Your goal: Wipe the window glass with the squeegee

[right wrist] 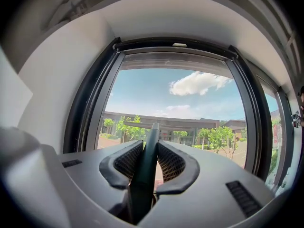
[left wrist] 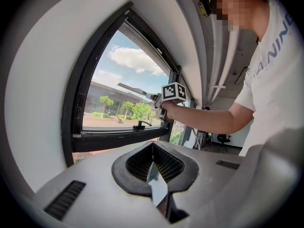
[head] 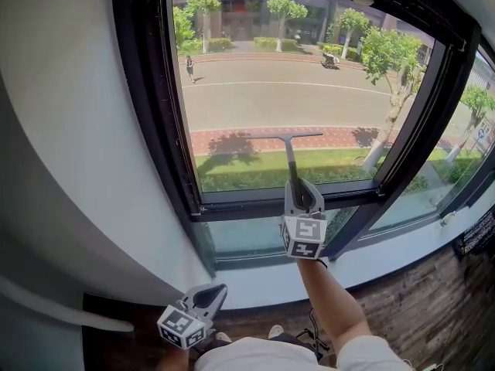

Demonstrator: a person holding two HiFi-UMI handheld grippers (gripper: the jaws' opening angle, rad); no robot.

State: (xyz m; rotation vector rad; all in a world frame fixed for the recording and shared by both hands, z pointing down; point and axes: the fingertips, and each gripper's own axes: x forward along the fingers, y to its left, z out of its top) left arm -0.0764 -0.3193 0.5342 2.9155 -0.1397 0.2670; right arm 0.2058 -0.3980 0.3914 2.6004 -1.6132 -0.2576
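While the right gripper (head: 300, 188) is clamped on the handle of the squeegee (head: 290, 157), whose blade lies across the lower half of the window glass (head: 255, 83), the left gripper (head: 213, 291) hangs low, jaws together on nothing. A good wipe probably needs the blade level, pressed evenly, and drawn straight down to the bottom frame (head: 286, 201).
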